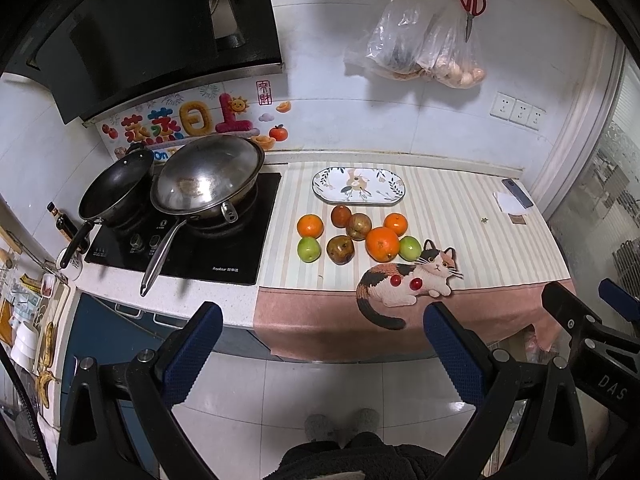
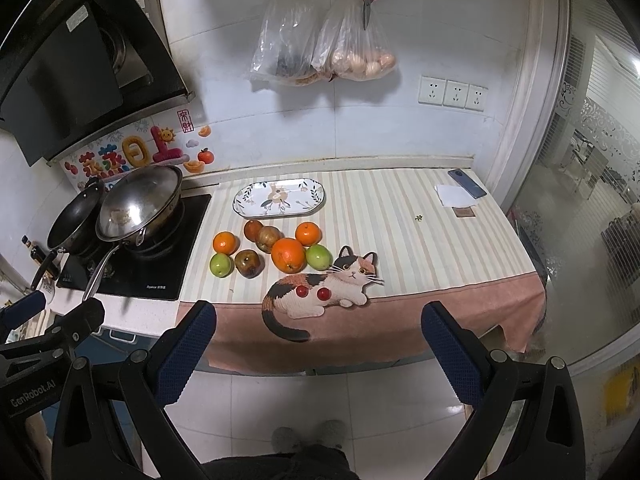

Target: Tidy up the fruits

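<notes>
Both my wrist cameras looked forward and slightly down from well back over the floor toward the counter's striped mat (image 1: pixel 440 216) (image 2: pixel 400 216). My left view sat further left. Both shared the floral plate (image 1: pixel 359 186) (image 2: pixel 279 198), stove and back wall.
</notes>
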Available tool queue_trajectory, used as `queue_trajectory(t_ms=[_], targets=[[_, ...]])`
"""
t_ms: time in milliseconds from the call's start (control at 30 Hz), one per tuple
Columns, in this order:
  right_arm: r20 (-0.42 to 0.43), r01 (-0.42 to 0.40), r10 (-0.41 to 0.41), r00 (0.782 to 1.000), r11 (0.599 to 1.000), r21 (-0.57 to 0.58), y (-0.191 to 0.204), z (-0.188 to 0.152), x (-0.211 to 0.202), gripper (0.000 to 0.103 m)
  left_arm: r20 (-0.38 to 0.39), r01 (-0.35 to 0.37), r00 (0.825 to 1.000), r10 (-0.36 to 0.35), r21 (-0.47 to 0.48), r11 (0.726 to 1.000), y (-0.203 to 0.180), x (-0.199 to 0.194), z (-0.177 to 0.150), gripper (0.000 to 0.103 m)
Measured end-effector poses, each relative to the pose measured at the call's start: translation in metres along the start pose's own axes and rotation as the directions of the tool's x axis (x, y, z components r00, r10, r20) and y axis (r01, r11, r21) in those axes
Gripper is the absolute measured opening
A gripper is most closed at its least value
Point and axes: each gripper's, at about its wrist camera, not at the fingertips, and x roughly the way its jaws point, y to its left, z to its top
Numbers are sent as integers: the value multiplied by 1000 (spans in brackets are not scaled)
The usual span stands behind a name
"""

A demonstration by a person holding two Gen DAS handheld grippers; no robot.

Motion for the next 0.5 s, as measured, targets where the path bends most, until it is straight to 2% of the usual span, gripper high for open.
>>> queue_trajectory(t_ms=[500], targets=[[-1,-14,14,1000,1000,2,4,2,4,103,6,-1,1000,1,3,1000,-2,0,2,103]])
